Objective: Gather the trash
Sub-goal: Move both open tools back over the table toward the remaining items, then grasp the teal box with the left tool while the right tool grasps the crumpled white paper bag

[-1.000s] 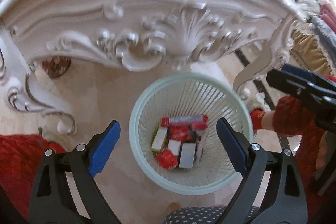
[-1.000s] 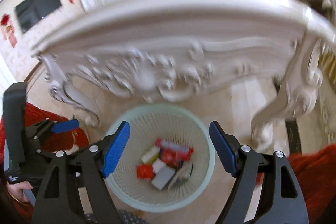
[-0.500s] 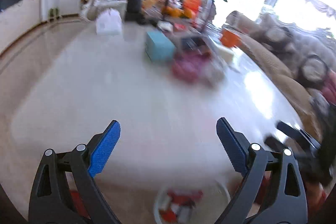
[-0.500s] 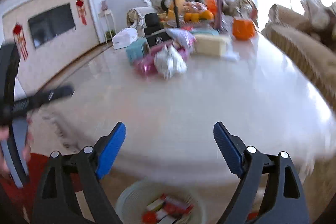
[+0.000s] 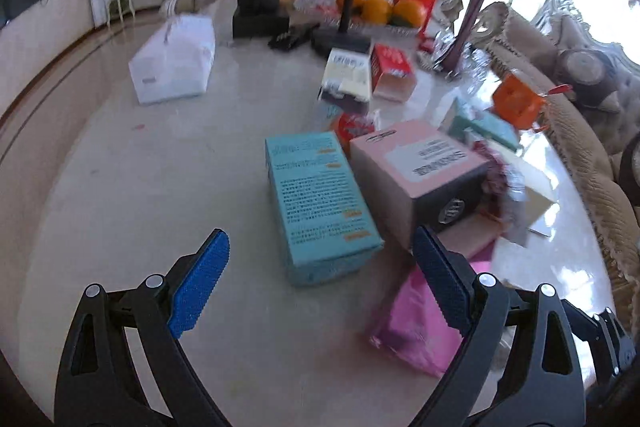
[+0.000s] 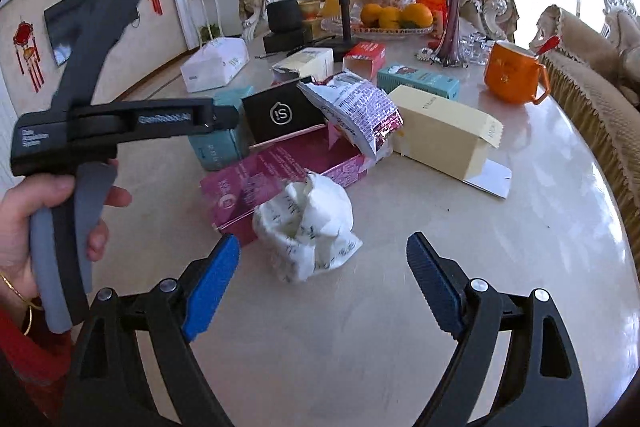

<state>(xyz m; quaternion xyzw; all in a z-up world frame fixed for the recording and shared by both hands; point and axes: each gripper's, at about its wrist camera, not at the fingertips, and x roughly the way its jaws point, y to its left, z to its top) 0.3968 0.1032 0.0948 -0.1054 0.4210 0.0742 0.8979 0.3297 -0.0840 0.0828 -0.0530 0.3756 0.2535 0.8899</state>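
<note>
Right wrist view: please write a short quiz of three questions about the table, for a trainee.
1. True or false: the right gripper is shut on the white wrapper.
2. Which thing stands nearest the vase? A. orange mug B. tissue pack C. white wrapper
3. Fill in: the purple snack bag lies partly over the open ______ box.

Key:
1. False. Its jaws are wide open, with nothing between them; the wrapper lies just ahead.
2. A.
3. Magenta.
</note>
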